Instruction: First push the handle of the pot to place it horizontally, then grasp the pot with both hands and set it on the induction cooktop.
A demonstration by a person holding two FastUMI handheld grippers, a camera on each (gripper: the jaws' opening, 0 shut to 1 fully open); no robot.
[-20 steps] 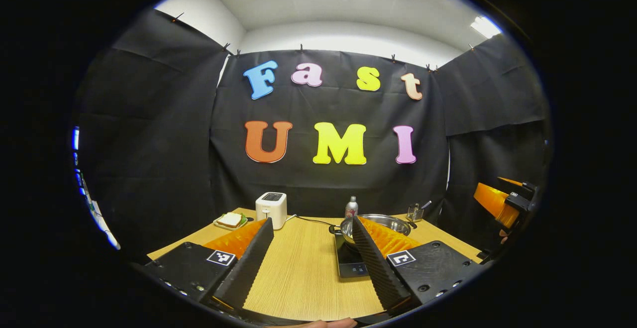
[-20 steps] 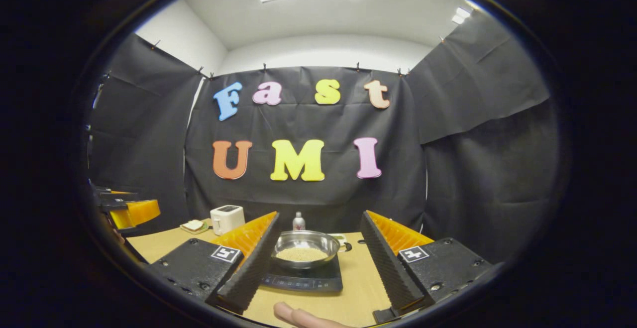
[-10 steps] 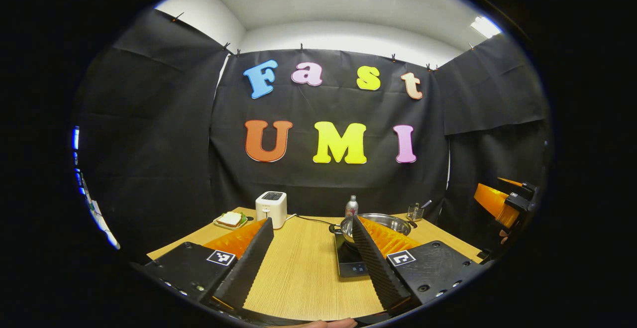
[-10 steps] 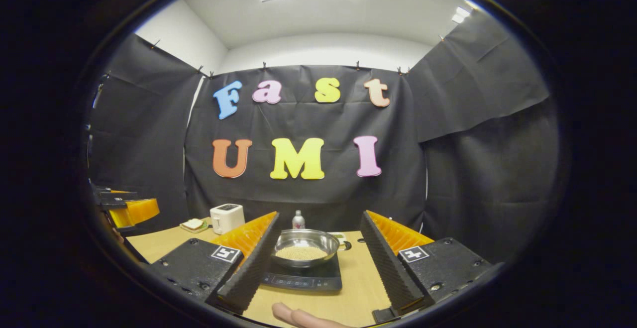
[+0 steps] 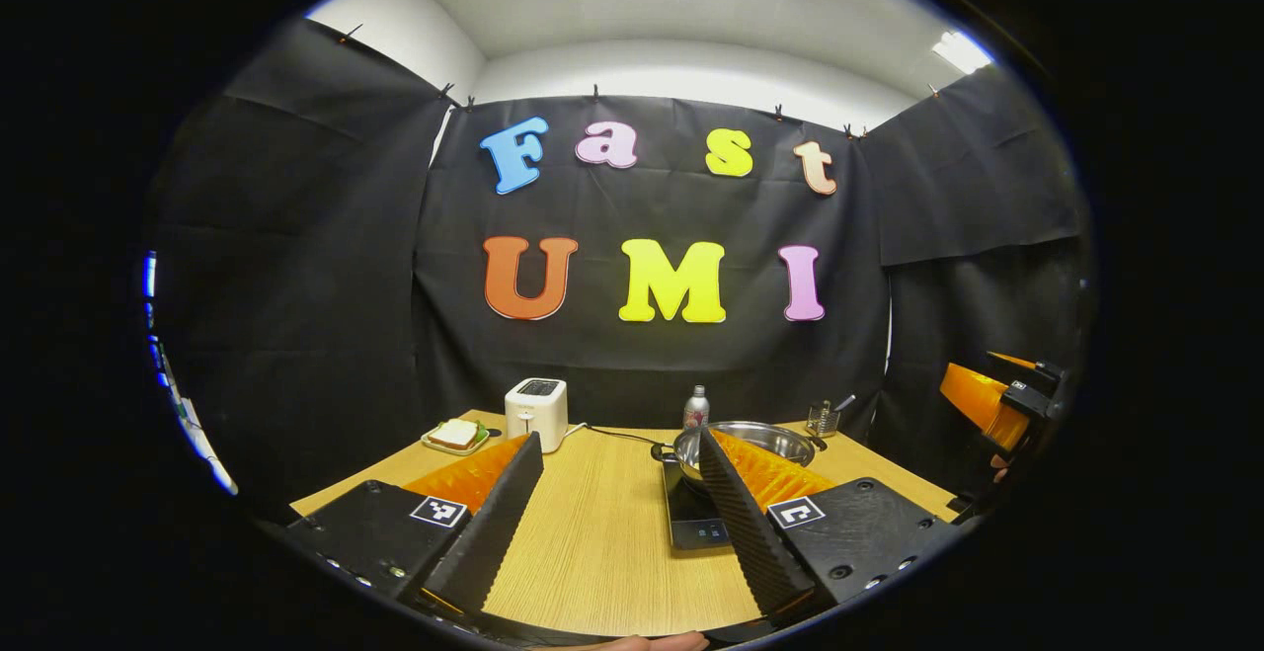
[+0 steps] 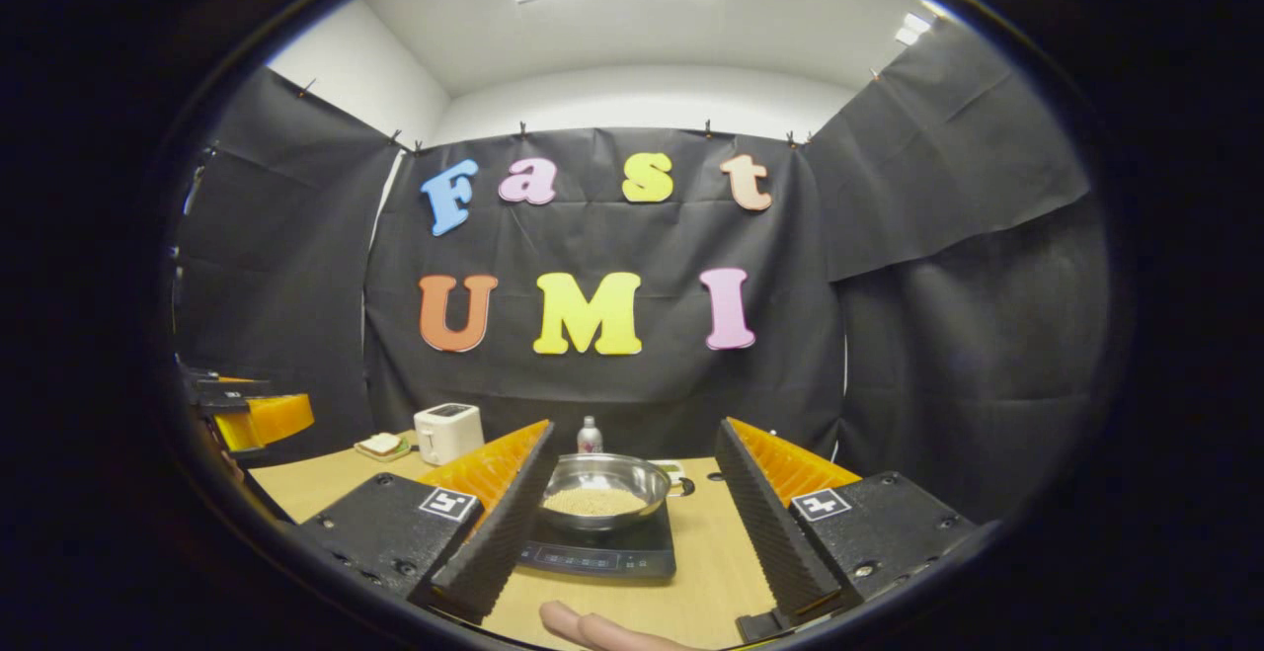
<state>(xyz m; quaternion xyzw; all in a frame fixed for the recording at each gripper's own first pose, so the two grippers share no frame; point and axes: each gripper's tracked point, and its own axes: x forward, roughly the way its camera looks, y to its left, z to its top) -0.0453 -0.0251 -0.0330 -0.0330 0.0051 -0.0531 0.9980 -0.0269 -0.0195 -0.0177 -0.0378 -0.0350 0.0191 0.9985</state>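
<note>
On the light wooden table (image 6: pixel 711 552), we hold the right gripper (image 6: pixel 632 523) and left gripper (image 5: pixel 617 508) spread wide and empty. Beyond them the shiny steel pot (image 6: pixel 604 489) of grains sits on the black induction cooktop (image 6: pixel 602 552); farther back stands a white toaster (image 5: pixel 536 411).

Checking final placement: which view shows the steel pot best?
The right gripper view: the round steel pot sits unobstructed between that hand-held gripper's open fingers, on the black induction cooktop, pale grains visible inside. In the left gripper view the pot is off to the right, partly hidden behind a finger of that gripper.
</note>
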